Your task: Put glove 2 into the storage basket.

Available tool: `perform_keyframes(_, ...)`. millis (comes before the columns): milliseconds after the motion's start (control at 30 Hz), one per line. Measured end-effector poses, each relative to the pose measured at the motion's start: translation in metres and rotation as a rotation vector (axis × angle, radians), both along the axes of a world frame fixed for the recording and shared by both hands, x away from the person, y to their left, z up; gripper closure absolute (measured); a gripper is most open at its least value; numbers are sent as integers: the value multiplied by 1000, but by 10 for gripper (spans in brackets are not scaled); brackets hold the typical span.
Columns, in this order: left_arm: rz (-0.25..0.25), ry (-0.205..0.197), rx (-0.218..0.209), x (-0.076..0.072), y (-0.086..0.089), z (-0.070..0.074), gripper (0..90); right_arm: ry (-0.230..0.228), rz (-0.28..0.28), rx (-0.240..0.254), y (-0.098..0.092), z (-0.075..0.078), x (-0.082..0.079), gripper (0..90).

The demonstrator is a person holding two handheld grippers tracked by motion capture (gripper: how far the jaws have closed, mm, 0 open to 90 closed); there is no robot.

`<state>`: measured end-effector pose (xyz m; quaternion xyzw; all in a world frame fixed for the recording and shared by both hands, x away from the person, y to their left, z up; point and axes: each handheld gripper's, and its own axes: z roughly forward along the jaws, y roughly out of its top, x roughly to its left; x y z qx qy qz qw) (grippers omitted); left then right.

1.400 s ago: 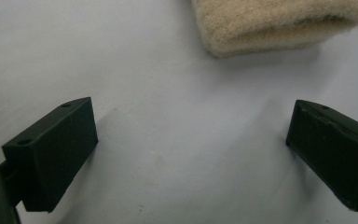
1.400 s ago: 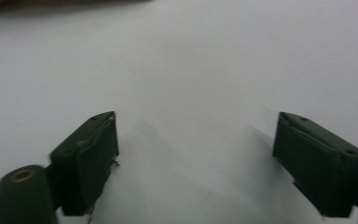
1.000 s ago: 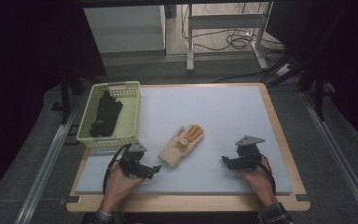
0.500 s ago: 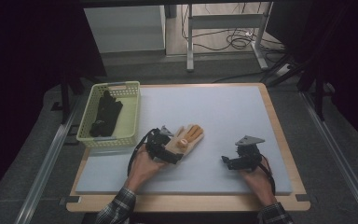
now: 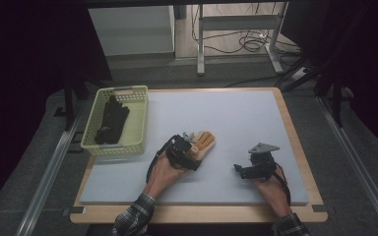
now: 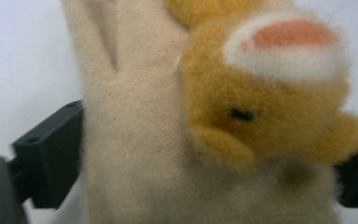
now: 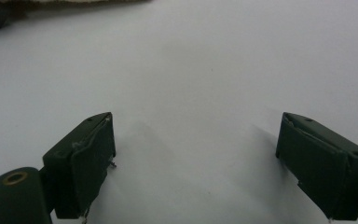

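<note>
The left gripper (image 5: 186, 151) has its jaws wide around the cuff end of a cream glove (image 6: 135, 154) (the one with a fuzzy orange animal face sewn on it), and they have just been closing, one jaw on each side of the knit; whether the pads already press it I cannot tell. The glove (image 5: 203, 143) lies flat on the grey mat (image 5: 236, 118), near its middle, fingers pointing away from the person. The right gripper (image 7: 196, 158) rests well apart on bare mat, jaws spread, nothing between them. A yellow basket (image 5: 139, 118) at the mat's left edge holds a black glove (image 5: 110, 119). Nothing blocks either gripper.
</note>
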<state>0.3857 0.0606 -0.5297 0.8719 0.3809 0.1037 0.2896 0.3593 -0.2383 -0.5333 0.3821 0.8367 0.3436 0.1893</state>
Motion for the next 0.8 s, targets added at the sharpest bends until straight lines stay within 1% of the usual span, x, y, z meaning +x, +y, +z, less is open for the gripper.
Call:
perform_keyframes(67, -7, 1, 3, 0, 1, 2, 174, 0, 0, 0, 0, 0, 0, 113)
perform_keyframes(167, -9, -5, -5, 0, 4, 3, 281, 0, 0, 0, 0, 0, 0, 113)
perform_keyframes(300, -4, -7, -14, 0, 9, 5, 462, -1, 0, -1, 0, 0, 0, 113)
perform_keyframes(400, -8, 6, -7, 0, 9, 7, 569, -1, 0, -2, 0, 0, 0, 113)
perform_keyframes(467, -13, 8, -2, -1, 9, 8, 632, 0, 0, -1, 0, 0, 0, 113)
perform_keyframes(600, -22, 8, -1, -2, 10, 9, 696, 0, 0, -2, 0, 0, 0, 113)
perform_keyframes(700, -19, 12, -19, -1, 13, 10, 716, 0, 0, -2, 0, 0, 0, 113)
perform_keyframes(800, -9, 15, -24, 2, 16, 13, 727, 0, -1, -2, 0, 0, 0, 113)
